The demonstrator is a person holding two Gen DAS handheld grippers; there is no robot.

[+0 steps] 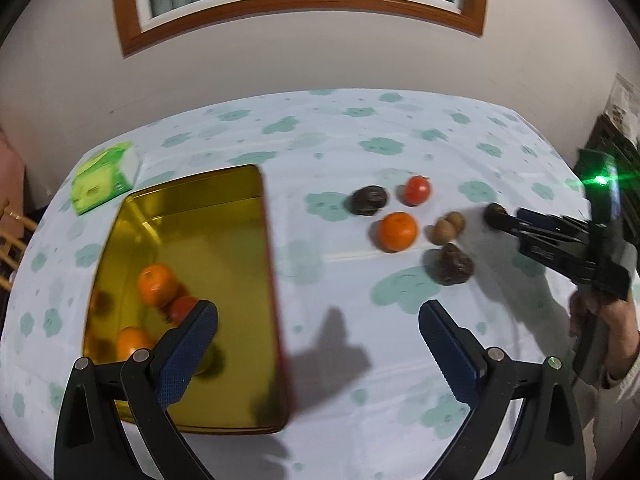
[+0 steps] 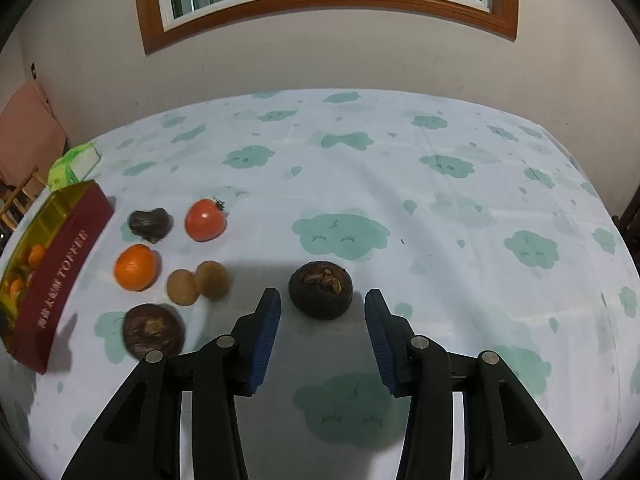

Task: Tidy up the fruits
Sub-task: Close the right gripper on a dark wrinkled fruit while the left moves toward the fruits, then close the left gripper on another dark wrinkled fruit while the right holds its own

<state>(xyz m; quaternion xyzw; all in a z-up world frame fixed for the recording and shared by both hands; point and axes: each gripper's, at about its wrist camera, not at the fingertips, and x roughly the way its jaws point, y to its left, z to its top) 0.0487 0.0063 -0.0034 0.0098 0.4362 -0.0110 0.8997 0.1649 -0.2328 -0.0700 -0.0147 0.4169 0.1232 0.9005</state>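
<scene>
A gold-lined red tin [image 1: 224,240] lies on the table at the left and holds two oranges [image 1: 157,284] and a tomato [image 1: 182,309]; it also shows in the right wrist view [image 2: 60,276]. My left gripper [image 1: 318,320] is open and empty, its left finger over the tin. On the cloth lie an orange [image 2: 135,267], a tomato [image 2: 205,220], two kiwis [image 2: 198,282] and two dark mangosteens [image 2: 151,222] [image 2: 153,331]. My right gripper [image 2: 322,300] is open, with a third mangosteen [image 2: 321,289] just ahead between its fingertips, untouched. In the left wrist view the right gripper [image 1: 516,222] reaches that mangosteen [image 1: 495,213].
A green box [image 1: 105,176] lies at the table's far left corner. A wooden chair [image 1: 12,236] stands off the left edge. The wall with a window is behind the table. The person's hand [image 1: 608,320] holds the right gripper at the right.
</scene>
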